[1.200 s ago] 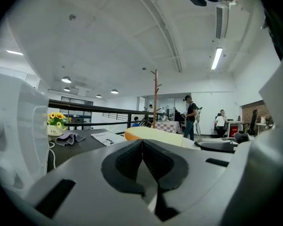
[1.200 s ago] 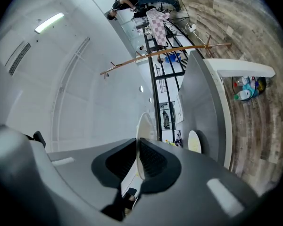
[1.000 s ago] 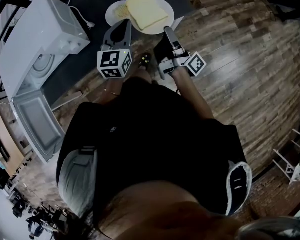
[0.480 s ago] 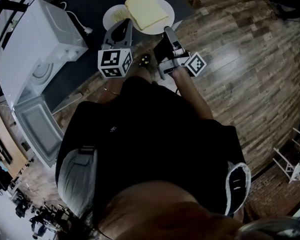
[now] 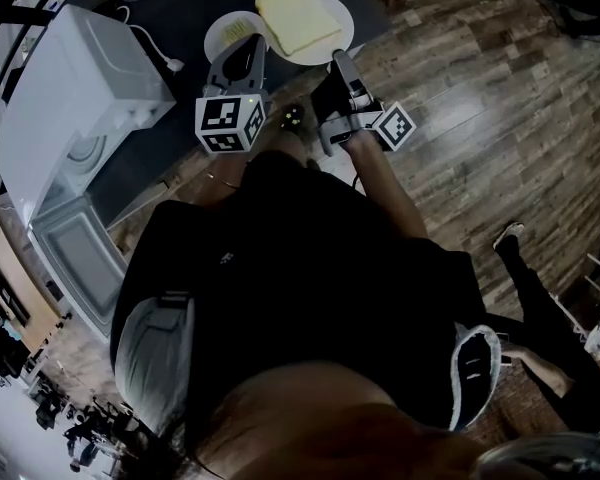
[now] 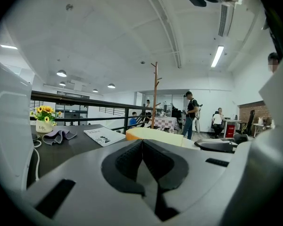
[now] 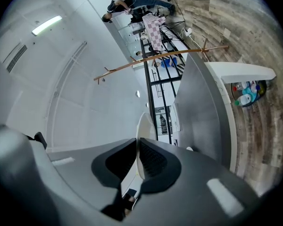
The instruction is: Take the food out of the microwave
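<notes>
**Food plate outside microwave, held by right gripper**

The right gripper (image 5: pixel 338 60) is clamping the near rim of the round white plate (image 5: pixel 332 30). In the right gripper view that thin rim (image 7: pixel 142 126) is sitting edge-on between the jaws. The pale yellow slab of bread (image 5: pixel 295 13) is lying on the plate, over the far end of the dark table (image 5: pixel 180 8) and well apart from the white microwave (image 5: pixel 80 78). Whether the plate is resting on the table cannot be told. The microwave door (image 5: pixel 75 258) is hanging open. The left gripper (image 5: pixel 238 56) is sitting by a smaller white plate (image 5: pixel 225 30), its jaws together with nothing between them.
</notes>
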